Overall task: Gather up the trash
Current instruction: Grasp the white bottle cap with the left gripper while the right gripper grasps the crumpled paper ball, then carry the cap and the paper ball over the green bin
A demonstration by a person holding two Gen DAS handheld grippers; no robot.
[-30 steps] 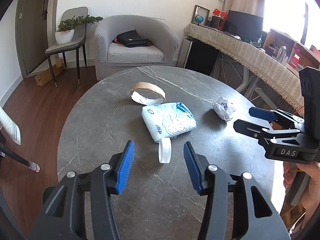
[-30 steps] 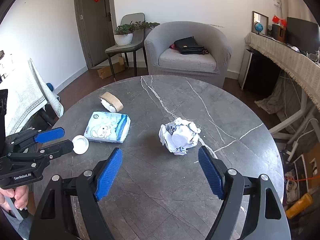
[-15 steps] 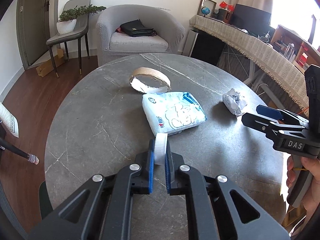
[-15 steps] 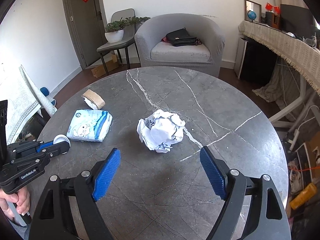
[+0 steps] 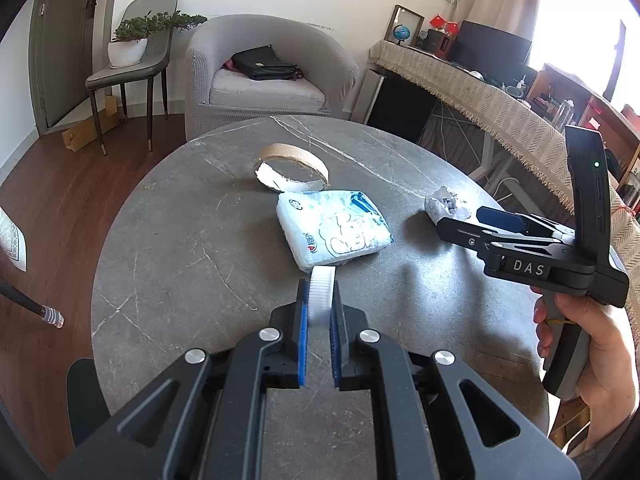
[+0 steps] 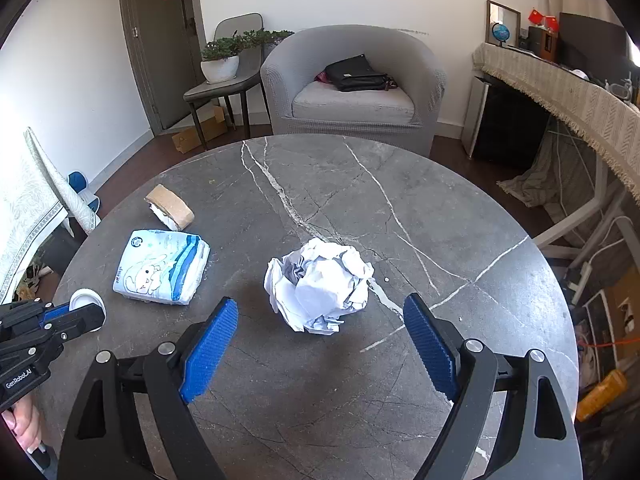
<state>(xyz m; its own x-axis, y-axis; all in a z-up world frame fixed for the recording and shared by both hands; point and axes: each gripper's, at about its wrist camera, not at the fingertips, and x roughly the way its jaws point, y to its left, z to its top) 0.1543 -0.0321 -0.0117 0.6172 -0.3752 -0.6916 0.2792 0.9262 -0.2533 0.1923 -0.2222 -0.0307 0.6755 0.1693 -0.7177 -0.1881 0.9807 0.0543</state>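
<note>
My left gripper is shut on a white plastic cap, held on edge just above the grey marble table; it also shows in the right wrist view. My right gripper is open, its blue pads either side of a crumpled white paper ball, just short of it. The ball also shows in the left wrist view. A blue-and-white tissue pack and a used cardboard tape ring lie beyond the cap.
A grey armchair with a black bag stands behind the table. A chair with a potted plant is at the left. A long cloth-covered desk runs along the right wall.
My left gripper closed on the white cap and lifted it slightly. My right gripper moved closer to the paper ball and stayed open.
</note>
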